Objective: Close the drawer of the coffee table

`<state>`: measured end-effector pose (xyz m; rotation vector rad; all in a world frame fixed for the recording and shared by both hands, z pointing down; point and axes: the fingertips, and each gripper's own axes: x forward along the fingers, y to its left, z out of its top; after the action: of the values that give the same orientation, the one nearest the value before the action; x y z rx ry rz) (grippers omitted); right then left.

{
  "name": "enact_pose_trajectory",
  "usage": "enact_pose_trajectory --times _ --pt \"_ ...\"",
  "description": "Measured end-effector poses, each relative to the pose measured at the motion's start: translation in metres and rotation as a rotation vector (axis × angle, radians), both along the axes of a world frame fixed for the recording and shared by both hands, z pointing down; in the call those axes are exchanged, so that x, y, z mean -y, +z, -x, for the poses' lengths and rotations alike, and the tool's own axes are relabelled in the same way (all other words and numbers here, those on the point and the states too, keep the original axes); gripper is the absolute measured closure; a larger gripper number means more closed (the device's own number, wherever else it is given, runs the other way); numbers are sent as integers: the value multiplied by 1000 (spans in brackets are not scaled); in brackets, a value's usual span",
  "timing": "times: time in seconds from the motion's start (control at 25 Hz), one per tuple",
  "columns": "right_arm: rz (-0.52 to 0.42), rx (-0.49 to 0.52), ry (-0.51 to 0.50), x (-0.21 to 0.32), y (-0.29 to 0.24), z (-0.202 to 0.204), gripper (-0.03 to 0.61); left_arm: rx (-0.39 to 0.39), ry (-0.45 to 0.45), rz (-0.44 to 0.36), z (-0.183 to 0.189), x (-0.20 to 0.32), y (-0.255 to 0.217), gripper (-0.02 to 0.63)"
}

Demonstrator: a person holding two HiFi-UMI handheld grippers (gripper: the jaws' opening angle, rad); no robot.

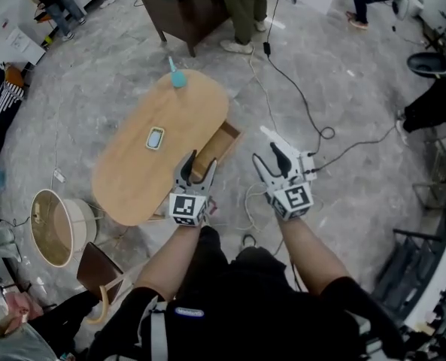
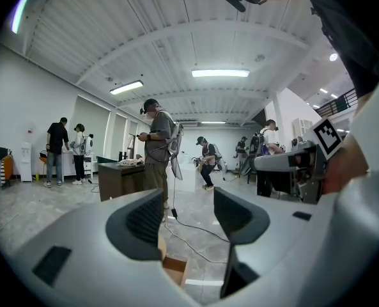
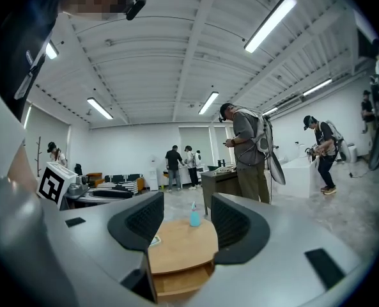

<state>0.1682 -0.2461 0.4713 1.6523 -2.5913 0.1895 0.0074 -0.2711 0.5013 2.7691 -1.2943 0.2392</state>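
Observation:
An oval wooden coffee table (image 1: 132,171) stands on the grey floor, its drawer (image 1: 221,147) pulled out on the right side. My left gripper (image 1: 198,165) hovers open over the drawer's near end, nothing between its fingers. In the left gripper view only a corner of the drawer (image 2: 174,268) shows below the open gripper (image 2: 189,219). My right gripper (image 1: 269,160) is open to the right of the drawer, apart from it. The right gripper view looks between the open gripper (image 3: 188,226) at the table top (image 3: 179,245), with the drawer (image 3: 176,285) beneath.
On the table stand a blue bottle (image 1: 177,77) and a small green-rimmed object (image 1: 156,138). Cables (image 1: 313,126) trail over the floor to the right. A dark desk (image 1: 185,6) with people nearby stands behind; a round basket (image 1: 57,228) and a brown stool (image 1: 98,269) sit at left.

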Motion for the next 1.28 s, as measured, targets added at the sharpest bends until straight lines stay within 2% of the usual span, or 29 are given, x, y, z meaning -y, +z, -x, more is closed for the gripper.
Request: enact_pose_trajectory --times 0.44,0.96,1.28 --pt "28 -43 -76 10 52 40 373 4 54 26 17 16 47 383" --pt "123 -15 -35 35 172 61 373 12 16 87 40 30 153 383" --pt "98 -25 -15 37 230 70 373 -32 3 122 54 34 221 383"
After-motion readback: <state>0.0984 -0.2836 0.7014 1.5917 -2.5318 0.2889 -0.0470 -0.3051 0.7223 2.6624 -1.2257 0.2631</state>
